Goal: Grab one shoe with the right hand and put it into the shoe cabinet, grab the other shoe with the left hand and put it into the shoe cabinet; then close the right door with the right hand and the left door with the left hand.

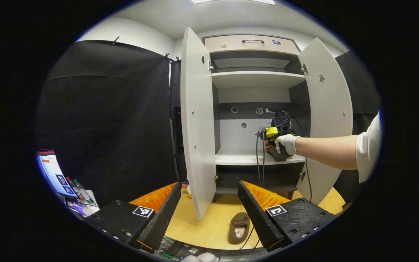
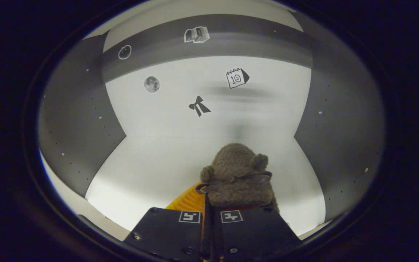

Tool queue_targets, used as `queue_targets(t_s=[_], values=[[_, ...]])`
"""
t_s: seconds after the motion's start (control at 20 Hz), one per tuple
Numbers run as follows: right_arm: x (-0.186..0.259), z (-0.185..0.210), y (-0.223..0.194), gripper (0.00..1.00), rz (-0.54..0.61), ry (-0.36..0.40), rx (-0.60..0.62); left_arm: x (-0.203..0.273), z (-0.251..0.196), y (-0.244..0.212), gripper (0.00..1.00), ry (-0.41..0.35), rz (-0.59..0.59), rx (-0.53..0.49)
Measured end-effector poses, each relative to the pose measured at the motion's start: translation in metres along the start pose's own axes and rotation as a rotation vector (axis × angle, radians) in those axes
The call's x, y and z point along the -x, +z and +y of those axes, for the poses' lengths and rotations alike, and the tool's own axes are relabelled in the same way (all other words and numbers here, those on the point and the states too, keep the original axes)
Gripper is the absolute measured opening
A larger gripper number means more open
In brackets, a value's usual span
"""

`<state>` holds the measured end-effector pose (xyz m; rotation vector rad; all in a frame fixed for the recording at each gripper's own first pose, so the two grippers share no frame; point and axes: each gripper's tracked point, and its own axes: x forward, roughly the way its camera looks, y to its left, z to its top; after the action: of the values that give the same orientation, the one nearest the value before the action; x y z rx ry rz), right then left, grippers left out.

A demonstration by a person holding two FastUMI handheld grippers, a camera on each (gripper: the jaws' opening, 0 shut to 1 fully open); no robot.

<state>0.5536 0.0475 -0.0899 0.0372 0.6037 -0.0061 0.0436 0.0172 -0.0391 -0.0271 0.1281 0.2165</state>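
Right gripper [image 2: 209, 203]: nearest the lens in the right gripper view, fingers drawn almost together on the rim of a fuzzy brown slipper [image 2: 236, 178], which sits on the white shelf [image 2: 158, 174] inside the cabinet.
Same slipper, left gripper view: low on the shelf at the right gripper [image 1: 275, 143], held by a gloved hand [image 1: 286, 142] on a bare forearm.
Other slipper [image 1: 239, 227]: lies sole-down on the wooden floor [image 1: 202, 225] before the cabinet, between the left gripper's fingers as seen.
Left gripper [image 1: 209, 214]: jaws wide apart, holding nothing.
Shoe cabinet [image 1: 253, 109]: left door [image 1: 196, 123] and right door [image 1: 327, 116] both swung open.
Back panel [image 2: 209, 120]: small stickers, among them a bow [image 2: 199, 106] and a moon [image 2: 152, 84].
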Motion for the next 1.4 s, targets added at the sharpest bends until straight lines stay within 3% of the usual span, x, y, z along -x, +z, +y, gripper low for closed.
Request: queue_targets(t_s=[0.15, 0.2, 0.25, 0.3, 0.35, 0.4, 0.45, 0.5, 0.55, 0.6, 0.75, 0.85, 1.2, 1.4], values=[[0.003, 0.003, -0.003, 0.21, 0.025, -0.003, 0.022, 0.001, 0.0, 0.003, 0.96, -0.003, -0.011, 0.0], [0.008, 0.006, -0.002, 0.2, 0.019, 0.011, 0.019, 0.002, 0.001, 0.004, 0.96, -0.004, -0.016, 0.002], [0.013, 0.007, -0.001, 0.41, 0.014, 0.015, 0.019, 0.004, 0.001, 0.006, 0.96, -0.008, -0.02, 0.003], [0.02, 0.009, 0.0, 0.42, 0.005, 0.024, 0.018, 0.004, 0.001, 0.007, 0.96, -0.009, -0.02, 0.003], [0.026, 0.01, 0.002, 0.58, -0.005, 0.025, 0.02, 0.004, 0.002, 0.007, 0.96, -0.01, -0.022, 0.003], [0.033, 0.012, 0.002, 0.6, -0.012, 0.034, 0.021, 0.006, 0.003, 0.007, 0.96, -0.012, -0.023, 0.007], [0.039, 0.011, 0.002, 0.73, -0.018, 0.034, 0.023, 0.008, 0.002, 0.008, 0.96, -0.018, -0.025, 0.013], [0.045, 0.01, 0.002, 0.77, -0.025, 0.036, 0.019, 0.009, 0.003, 0.008, 0.96, -0.021, -0.027, 0.016], [0.051, 0.009, 0.003, 0.88, -0.035, 0.036, 0.009, 0.013, 0.006, 0.008, 0.96, -0.025, -0.029, 0.016], [0.055, 0.009, 0.003, 0.83, -0.039, 0.042, 0.0, 0.015, 0.008, 0.009, 0.96, -0.028, -0.033, 0.016], [0.077, 0.008, 0.005, 0.8, -0.073, 0.057, -0.006, 0.02, 0.011, 0.011, 0.96, -0.042, -0.045, 0.015], [0.092, 0.002, 0.012, 0.88, -0.116, 0.038, 0.005, 0.023, 0.011, 0.011, 0.96, -0.051, -0.045, 0.018], [0.191, 0.001, 0.014, 0.9, -0.352, 0.037, 0.056, 0.027, 0.019, 0.013, 0.96, -0.081, -0.057, 0.004], [0.263, 0.004, -0.015, 1.0, -0.451, 0.076, 0.056, 0.033, 0.022, 0.012, 0.96, -0.11, -0.059, 0.012]])
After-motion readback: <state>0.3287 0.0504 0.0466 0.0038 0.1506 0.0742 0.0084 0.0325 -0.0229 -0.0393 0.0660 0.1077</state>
